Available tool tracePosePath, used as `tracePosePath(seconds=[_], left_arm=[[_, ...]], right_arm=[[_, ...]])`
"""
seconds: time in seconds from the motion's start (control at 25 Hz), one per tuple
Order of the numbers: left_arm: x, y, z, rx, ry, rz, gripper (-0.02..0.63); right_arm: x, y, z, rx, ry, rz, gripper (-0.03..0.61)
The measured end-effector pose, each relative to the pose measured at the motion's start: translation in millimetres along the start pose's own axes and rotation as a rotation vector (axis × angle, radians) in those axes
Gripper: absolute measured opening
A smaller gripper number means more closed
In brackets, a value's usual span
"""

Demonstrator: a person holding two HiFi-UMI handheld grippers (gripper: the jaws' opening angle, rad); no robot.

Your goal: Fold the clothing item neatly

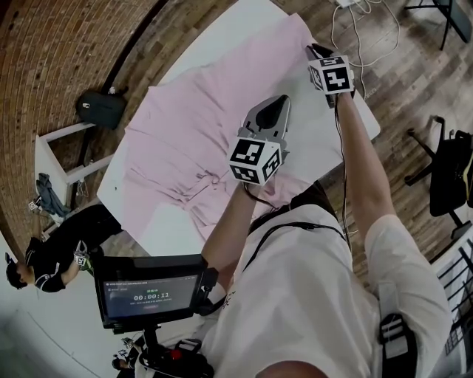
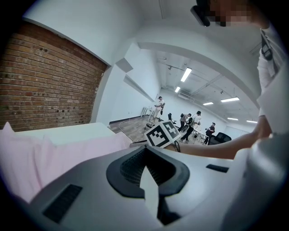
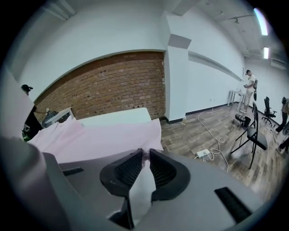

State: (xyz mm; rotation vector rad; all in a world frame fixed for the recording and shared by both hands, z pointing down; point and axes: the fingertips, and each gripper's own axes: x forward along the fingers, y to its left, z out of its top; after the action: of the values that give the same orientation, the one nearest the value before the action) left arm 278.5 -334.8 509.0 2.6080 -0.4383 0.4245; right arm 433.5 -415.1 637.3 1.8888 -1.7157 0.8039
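A pink shirt (image 1: 185,133) lies spread flat on the white table (image 1: 332,140). My right gripper (image 1: 314,50) is at the shirt's far right corner. In the right gripper view its jaws (image 3: 144,153) stand narrow, with a fold of the pink shirt (image 3: 104,137) pinched between the tips. My left gripper (image 1: 275,103) hovers over the shirt's near right edge. In the left gripper view its jaws (image 2: 145,148) are shut. The pink shirt (image 2: 54,155) lies to their left, and no cloth shows between the tips.
On the floor to the left are a black bag (image 1: 102,108) and a white shelf unit (image 1: 63,159). A white cable with a power strip (image 1: 355,22) lies past the table's far end. A black chair (image 1: 451,173) stands at the right, and a screen (image 1: 151,295) is mounted near my body.
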Motion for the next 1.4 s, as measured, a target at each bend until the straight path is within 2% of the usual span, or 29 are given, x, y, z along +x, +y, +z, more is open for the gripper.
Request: tracePosePath(seconds=[0.32,0.72,1.16,1.4], left_arm=[[-21.5,5.5,6.4,-0.002,-0.025,0.043,0.003],[-80.3,12.8,20.5,-0.022,-0.11,0.109,0.003],[-168.4,48.1,8.6,-0.055,-0.198,0.238,0.003],[-210.6,58.7,4.0,-0.057,-0.23,0.283,0.003]], right_arm=[[-36.7,38.7,57.6,-0.078,-0.179,0.084,0.057],[-83.8,144.5,119.0,-0.256,-0.331,0.23,0.057],[-100.3,281.1,135.9,-0.414,-0.383,0.387,0.057],[-108.0,332.2,127.4,-0.459,-0.379,0.429,0.057]])
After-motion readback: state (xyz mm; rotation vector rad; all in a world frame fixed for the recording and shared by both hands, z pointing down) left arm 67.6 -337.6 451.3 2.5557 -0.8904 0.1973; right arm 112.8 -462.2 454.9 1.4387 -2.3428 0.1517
